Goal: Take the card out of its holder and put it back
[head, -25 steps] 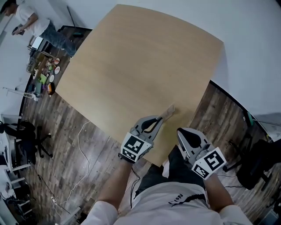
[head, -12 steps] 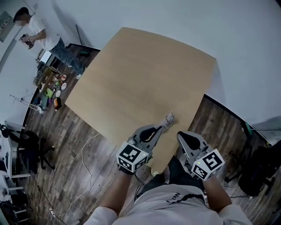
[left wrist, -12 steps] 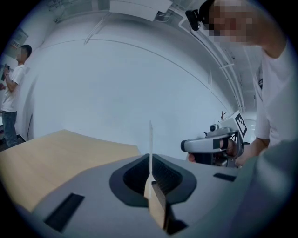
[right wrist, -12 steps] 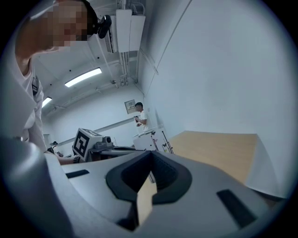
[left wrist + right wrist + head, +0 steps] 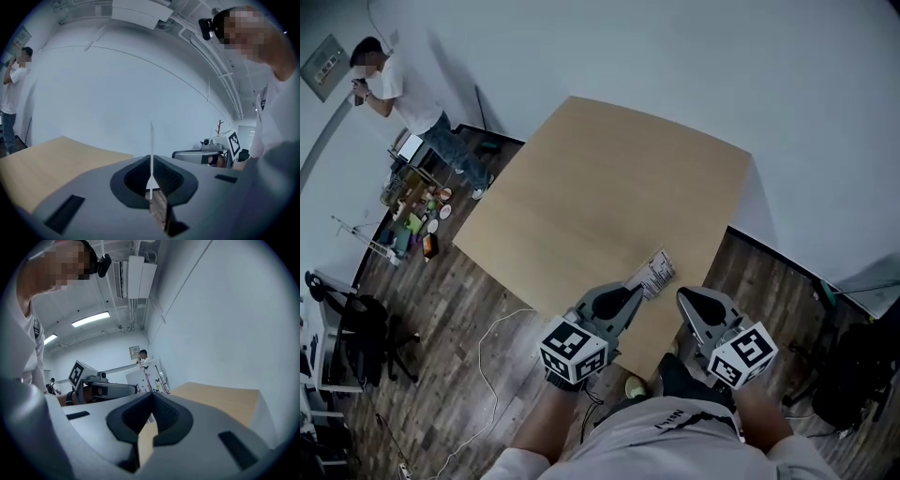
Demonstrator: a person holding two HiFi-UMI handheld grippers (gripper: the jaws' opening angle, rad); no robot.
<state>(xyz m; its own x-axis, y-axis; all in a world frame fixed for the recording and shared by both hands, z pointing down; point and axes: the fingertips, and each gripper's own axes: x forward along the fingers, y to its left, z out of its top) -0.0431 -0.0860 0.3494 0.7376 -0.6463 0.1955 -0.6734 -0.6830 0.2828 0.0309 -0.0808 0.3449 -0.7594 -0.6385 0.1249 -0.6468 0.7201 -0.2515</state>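
Jaws of left gripper point(image 5: 633, 286) clamp the card point(image 5: 151, 150), edge-on in its view

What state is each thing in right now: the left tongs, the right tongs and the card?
Left tongs: shut on the card.
Right tongs: shut, nothing between them.
Card: gripped at one end, sticking out past the left tongs' tips, printed face up in the head view.
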